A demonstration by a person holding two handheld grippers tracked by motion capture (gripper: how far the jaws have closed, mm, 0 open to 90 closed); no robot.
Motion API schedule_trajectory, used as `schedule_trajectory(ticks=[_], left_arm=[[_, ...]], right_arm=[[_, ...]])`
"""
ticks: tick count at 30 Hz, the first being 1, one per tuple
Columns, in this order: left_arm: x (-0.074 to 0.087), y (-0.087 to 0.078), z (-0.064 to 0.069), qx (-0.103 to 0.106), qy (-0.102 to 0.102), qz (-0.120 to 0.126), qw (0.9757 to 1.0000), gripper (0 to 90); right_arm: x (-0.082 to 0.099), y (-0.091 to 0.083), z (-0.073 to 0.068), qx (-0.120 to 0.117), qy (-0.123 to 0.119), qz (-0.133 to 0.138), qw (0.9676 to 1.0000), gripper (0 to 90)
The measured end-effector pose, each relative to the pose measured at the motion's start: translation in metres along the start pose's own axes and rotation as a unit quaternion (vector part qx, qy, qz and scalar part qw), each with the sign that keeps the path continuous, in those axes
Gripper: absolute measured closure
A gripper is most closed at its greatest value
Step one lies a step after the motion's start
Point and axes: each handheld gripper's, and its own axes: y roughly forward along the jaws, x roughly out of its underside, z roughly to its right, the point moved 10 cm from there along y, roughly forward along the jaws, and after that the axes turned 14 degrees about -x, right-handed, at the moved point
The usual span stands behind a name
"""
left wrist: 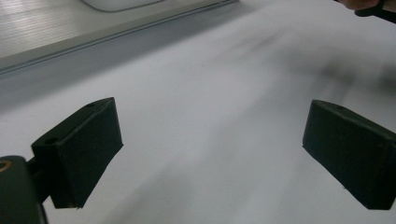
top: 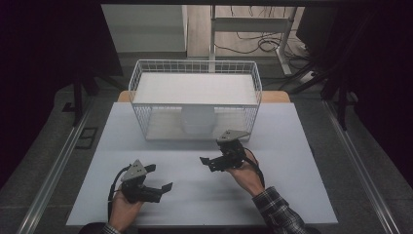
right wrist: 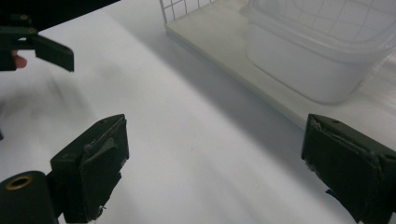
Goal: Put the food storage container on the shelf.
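White wire basket stands at the far middle of the pale grey table, holding a translucent plastic tub under its flat white shelf — the tub sits at the basket's near edge. Near left, the left gripper hovers with jaws spread, empty. Right gripper — just before the basket — is likewise spread wide, gripping nothing.

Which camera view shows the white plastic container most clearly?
The right gripper view shows the container best: it is close, with its rim and side wall plain, standing on the rack's lower shelf. The high view shows it behind the wire rack, under the top shelf. The left gripper view catches just its bottom edge.
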Motion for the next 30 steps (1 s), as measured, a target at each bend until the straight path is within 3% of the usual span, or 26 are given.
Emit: schedule_trajectory(ticks=[11,22,30], left_arm=[[0.002,0.001,-0.001,-0.002,0.002,-0.007,1.0000,4.1],[0.005,-0.006,-0.012,-0.022,-0.001,-0.012,0.9997,4.0],[0.010,-0.018,-0.023,-0.037,-0.004,-0.014,0.9992,4.0]], right_arm=[[0.021,-0.015,-0.008,0.006,0.003,-0.009,0.9999,7.0],[0.042,-0.031,-0.015,0.015,0.008,-0.013,0.9998,2.4],[0.052,-0.049,-0.014,0.029,0.018,-0.001,0.9994,0.6]])
